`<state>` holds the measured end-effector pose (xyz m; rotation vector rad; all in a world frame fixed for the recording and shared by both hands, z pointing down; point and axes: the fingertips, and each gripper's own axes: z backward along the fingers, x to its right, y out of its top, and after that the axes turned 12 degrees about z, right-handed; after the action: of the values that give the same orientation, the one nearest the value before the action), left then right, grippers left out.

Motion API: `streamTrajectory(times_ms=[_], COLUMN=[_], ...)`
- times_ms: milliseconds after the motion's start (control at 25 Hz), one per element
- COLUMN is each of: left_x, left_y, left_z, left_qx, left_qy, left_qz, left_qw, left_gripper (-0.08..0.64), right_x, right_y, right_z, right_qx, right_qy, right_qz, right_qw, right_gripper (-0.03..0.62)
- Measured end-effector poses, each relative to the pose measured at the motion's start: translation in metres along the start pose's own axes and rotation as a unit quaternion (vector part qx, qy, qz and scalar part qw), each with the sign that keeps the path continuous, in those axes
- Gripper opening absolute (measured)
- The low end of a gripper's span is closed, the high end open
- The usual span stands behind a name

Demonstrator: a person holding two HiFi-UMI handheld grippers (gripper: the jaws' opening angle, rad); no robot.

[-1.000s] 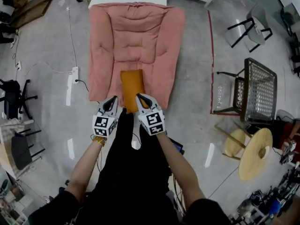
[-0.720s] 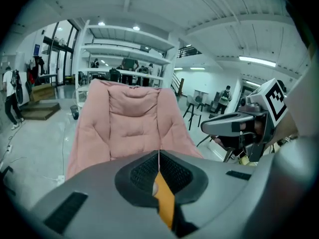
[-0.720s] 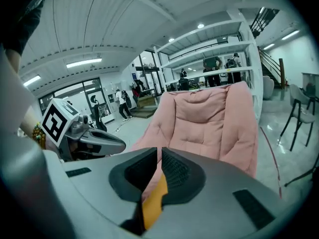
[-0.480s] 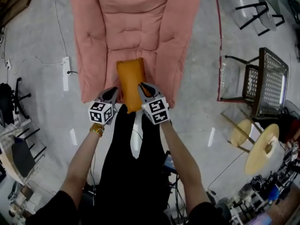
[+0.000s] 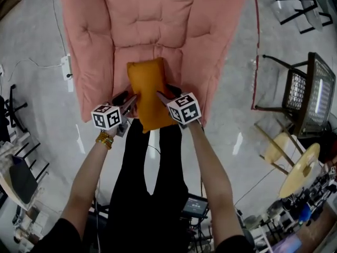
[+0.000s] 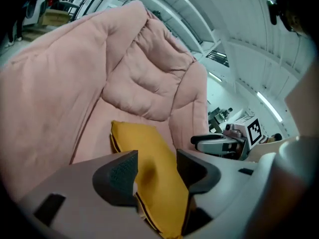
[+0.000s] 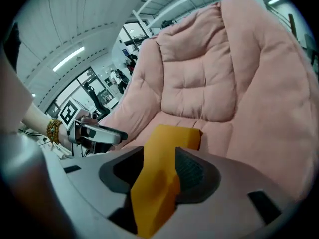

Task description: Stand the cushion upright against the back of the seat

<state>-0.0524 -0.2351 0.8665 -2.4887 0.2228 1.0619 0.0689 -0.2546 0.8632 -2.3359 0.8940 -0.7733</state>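
Cushion let go at the front edge of the seat, not yet stood upright

The orange cushion [image 5: 149, 91] is seen lying lengthwise on the middle of the pink seat [image 5: 89, 62]. Its near end reaches past the seat's front edge, and its far end is pointed at the seat back [image 5: 152, 15] but is kept well short of it. The jaws of the left hand-held gripper [image 6: 155, 169] are opening, with the cushion's near left side between them but no longer pinched. The jaws of the right hand-held gripper [image 7: 158, 171] are opening likewise around the near right side. The step in hand is judged to be a release for a fresh hold. For the next move, a firmer grip on both sides is called for. The near end must then be lifted and the cushion pushed back until it is leaned on the seat back.
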Motion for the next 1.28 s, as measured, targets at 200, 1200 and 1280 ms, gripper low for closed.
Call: streamTrajectory(times_ms=[200, 1200, 1280], left_x=[-0.037, -0.07, -0.069], left_y=[-0.014, -0.049, -0.049], left_z=[-0.027, -0.074, -0.072], left_qx=[-0.008, -0.069, -0.069], left_qy=[-0.016, -0.022, -0.015], left_qz=[0.082, 0.148, 0.143], left_qw=[0.9965, 0.9864, 0.9873], left_gripper=[0.276, 0.201, 0.186], right_x=[0.014, 0.016, 0.015], right_y=[-0.031, -0.071, -0.07], right_z=[-0.034, -0.089, -0.088], right_qx=[-0.026, -0.092, -0.092], right_qy=[0.024, 0.048, 0.044], right_qz=[-0.029, -0.086, -0.081], right_qw=[0.999, 0.991, 0.991], right_gripper=[0.238, 0.231, 0.215])
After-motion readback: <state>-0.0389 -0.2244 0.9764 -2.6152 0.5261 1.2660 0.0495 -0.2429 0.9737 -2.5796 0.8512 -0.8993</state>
